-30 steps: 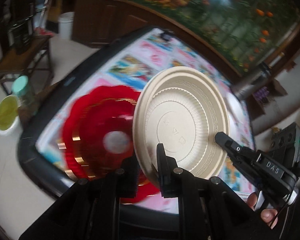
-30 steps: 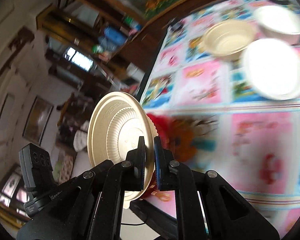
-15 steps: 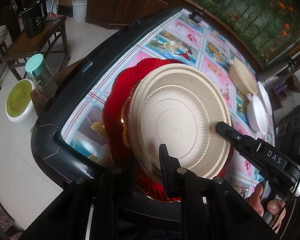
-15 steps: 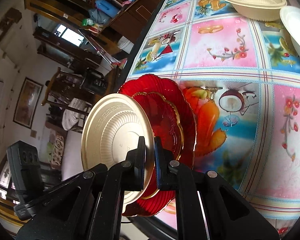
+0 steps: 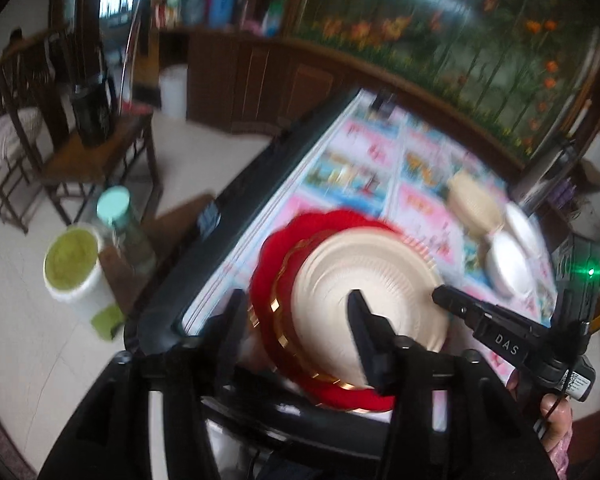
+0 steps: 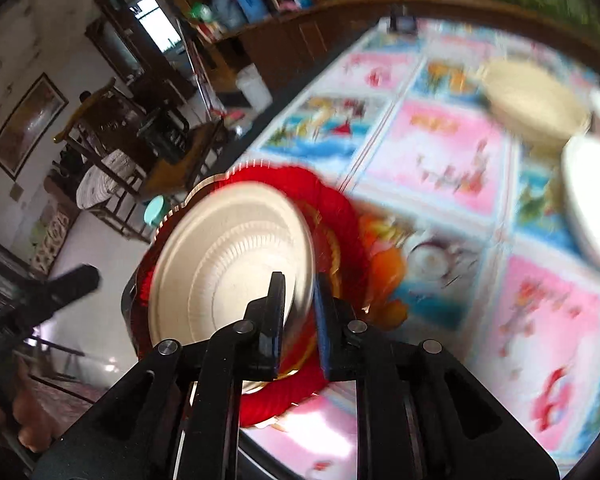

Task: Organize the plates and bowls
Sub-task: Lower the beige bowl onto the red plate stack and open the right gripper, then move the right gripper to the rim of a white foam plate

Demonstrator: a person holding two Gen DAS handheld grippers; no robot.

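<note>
A beige plate (image 5: 364, 292) lies on a stack of red plates with gold rims (image 5: 272, 280) at the table's near left corner. My left gripper (image 5: 296, 312) is open, its fingers spread wide and clear of the plate's near rim. My right gripper (image 6: 298, 304) straddles the beige plate's (image 6: 228, 264) right rim with a small gap between its fingers; the view is blurred. The right gripper also shows in the left wrist view (image 5: 444, 292) at the plate's right edge. The red plates (image 6: 340, 216) show beneath.
A beige bowl (image 6: 532, 104) and white dishes (image 6: 588, 208) stand at the table's far right. The table (image 6: 440, 152) has a colourful picture cloth and a black rim (image 5: 228, 208). Left of it stand chairs, a green-lidded jar (image 5: 120, 216) and a white bucket (image 5: 72, 272).
The beige plate has come down from its tilt onto the red stack. My left gripper has opened wide and let go of it. The right fingers have parted slightly.
</note>
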